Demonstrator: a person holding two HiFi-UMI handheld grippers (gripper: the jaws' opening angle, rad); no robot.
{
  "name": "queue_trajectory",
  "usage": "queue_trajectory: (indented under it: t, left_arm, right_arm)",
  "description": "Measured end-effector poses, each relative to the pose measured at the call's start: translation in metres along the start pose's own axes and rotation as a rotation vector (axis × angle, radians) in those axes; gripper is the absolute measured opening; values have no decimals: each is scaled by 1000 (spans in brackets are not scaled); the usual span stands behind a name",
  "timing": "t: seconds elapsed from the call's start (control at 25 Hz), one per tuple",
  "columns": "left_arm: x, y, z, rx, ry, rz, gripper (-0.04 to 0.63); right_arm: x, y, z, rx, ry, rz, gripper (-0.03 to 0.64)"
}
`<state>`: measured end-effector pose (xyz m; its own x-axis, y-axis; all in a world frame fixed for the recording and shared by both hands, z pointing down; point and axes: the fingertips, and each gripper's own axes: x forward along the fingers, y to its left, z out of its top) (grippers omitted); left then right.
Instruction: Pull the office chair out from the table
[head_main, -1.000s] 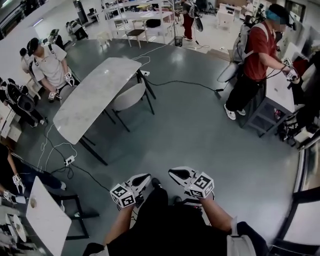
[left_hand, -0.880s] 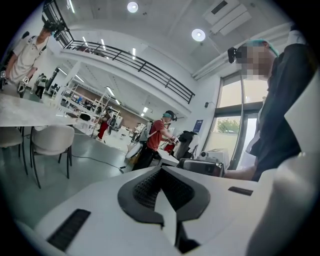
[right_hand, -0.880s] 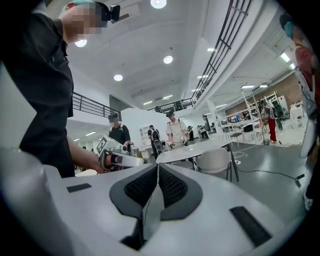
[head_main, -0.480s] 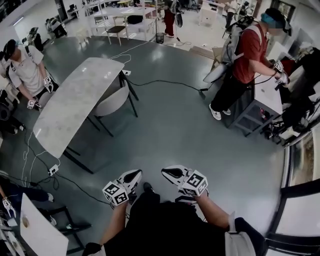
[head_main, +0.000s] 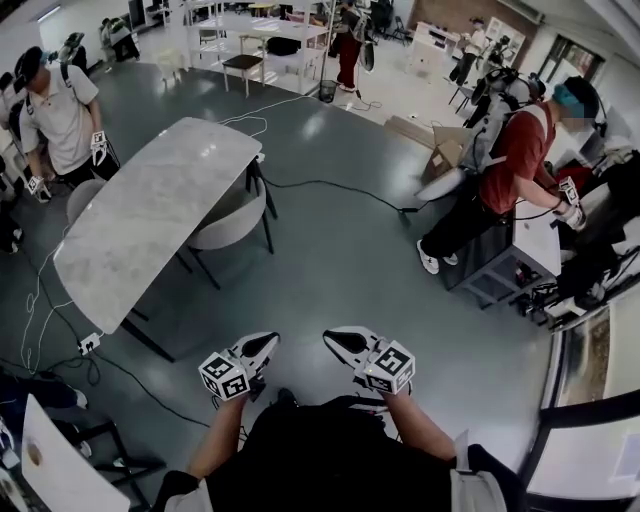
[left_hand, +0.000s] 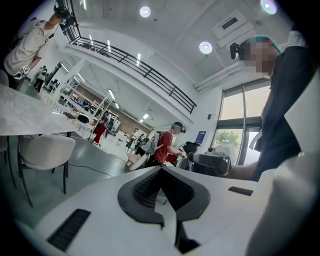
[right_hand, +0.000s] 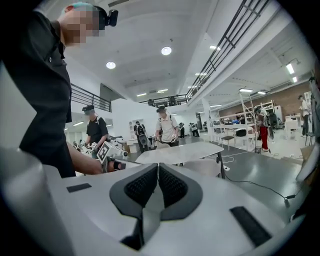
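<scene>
Office chair (head_main: 226, 224) stands under table (head_main: 145, 215), left gripper (head_main: 266, 342) and right gripper (head_main: 334, 340) jaws pressed together, empty.

floor (head_main: 340, 285): grey | on it: table (head_main: 150, 215); office chair (head_main: 228, 222); cable (head_main: 330, 183); maybe power strip (head_main: 88, 343)

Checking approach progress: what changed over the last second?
The head camera has moved nearer: the table and the office chair show larger and further left in the head view. Nothing taken hold of or let go. The left tongs and the right tongs stay shut and empty, side by side low in the view; the chair stays tucked under the table.
</scene>
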<state>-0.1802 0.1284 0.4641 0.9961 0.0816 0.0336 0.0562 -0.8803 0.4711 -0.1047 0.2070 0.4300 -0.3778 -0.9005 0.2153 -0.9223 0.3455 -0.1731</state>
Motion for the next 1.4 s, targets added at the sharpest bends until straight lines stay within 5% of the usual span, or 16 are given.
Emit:
queue_trajectory:
  t: [0.36, 1.04, 1.4]
  left_arm:
    - [23, 63, 9, -32, 4, 52, 11]
    - [161, 164, 86, -6, -49, 373, 11]
    - [162, 206, 108, 1, -54, 480, 11]
  right_arm:
    - [57, -57, 0, 15, 34, 63, 21]
    - [92, -278, 53, -27, -5, 321, 21]
    - [150, -317, 58, -22, 6, 425, 21]
